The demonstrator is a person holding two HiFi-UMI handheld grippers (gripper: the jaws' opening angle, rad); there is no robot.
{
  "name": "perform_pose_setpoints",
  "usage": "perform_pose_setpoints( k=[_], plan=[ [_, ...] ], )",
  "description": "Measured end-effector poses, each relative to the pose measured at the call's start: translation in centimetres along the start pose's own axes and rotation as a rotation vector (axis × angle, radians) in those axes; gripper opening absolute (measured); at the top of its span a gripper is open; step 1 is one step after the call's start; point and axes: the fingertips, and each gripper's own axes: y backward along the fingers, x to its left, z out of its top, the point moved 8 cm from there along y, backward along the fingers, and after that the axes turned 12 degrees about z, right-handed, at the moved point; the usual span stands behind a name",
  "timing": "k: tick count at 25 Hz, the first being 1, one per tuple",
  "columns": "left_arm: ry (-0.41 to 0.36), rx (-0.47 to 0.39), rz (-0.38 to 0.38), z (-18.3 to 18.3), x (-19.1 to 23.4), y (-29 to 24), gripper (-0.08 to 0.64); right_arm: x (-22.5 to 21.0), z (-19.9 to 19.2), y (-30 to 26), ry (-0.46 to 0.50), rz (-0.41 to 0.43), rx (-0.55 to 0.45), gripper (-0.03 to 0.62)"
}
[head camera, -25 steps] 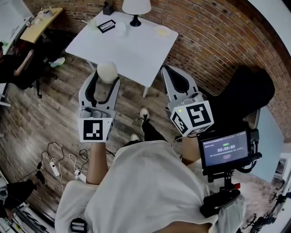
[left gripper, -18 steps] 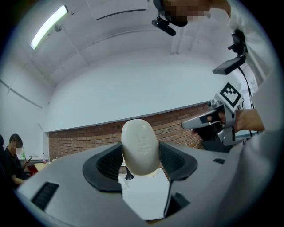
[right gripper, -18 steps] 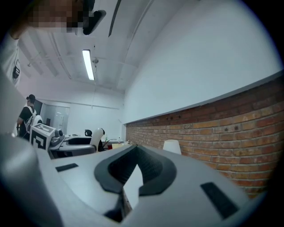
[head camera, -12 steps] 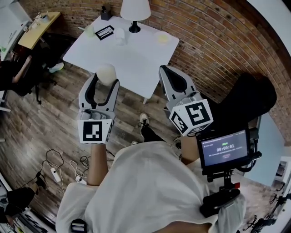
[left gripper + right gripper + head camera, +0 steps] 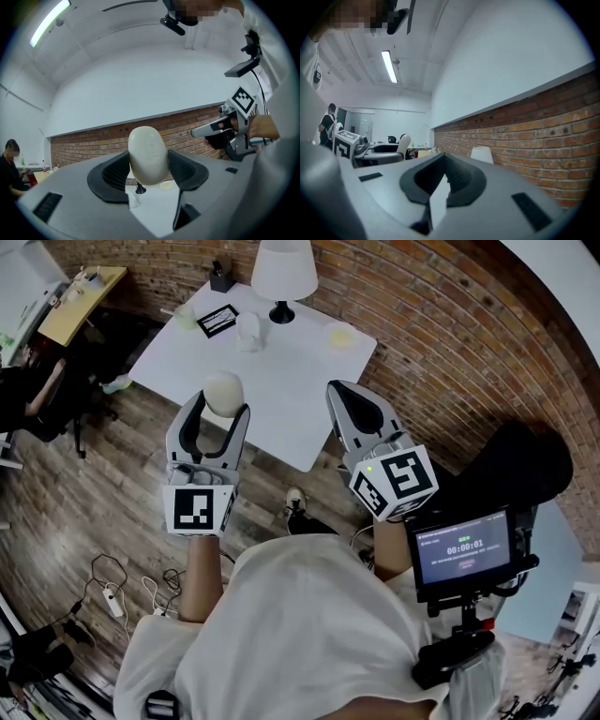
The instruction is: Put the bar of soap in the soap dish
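The left claw (image 5: 222,405) is closed on the bar of soap (image 5: 223,390) and pinches only its lower half. The right claw (image 5: 348,399) is closed and holds nothing. The soap is in the air, not yet over the dish. A smooth bar gripped this low may slip and fall short of the bench (image 5: 272,371). In the left gripper view its long axis stands upright, across the pinch, with the rounded end up. The pale round thing (image 5: 342,335) is probably the soap dish.

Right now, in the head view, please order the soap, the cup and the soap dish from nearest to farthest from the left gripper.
1. The soap, gripped in the left gripper.
2. The cup, ahead, mid-way across the table.
3. The soap dish, at the table's right corner.
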Motion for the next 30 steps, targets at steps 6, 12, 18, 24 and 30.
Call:
perform_pose_setpoints(
  k=[6, 12, 18, 24, 30],
  plan=[
    [-0.006, 0.016, 0.032, -0.4, 0.4, -4.2, 0.262, -4.2, 0.1, -3.1, -0.023, 0.059, 0.001, 0.003],
    [0.017, 0.032, 0.059, -1.0, 0.6, -5.3, 0.262, -5.2, 0.2, -3.8, 0.009, 0.088, 0.004, 0.003],
    [0.029, 0.062, 0.098, -2.1, -0.2, -10.1, 0.262, -10.4, -0.5, -6.1, 0.008, 0.119, 0.004, 0.005],
    [0.031, 0.086, 0.116, -3.3, -0.8, -11.9, 0.262, -12.2, -1.2, -7.5, -0.013, 0.14, 0.004, 0.004],
    [0.037, 0.119, 0.123, -4.8, -0.8, -13.5, 0.262, -13.5, -2.4, -8.6, -0.049, 0.164, 0.031, 0.004]
  ],
)
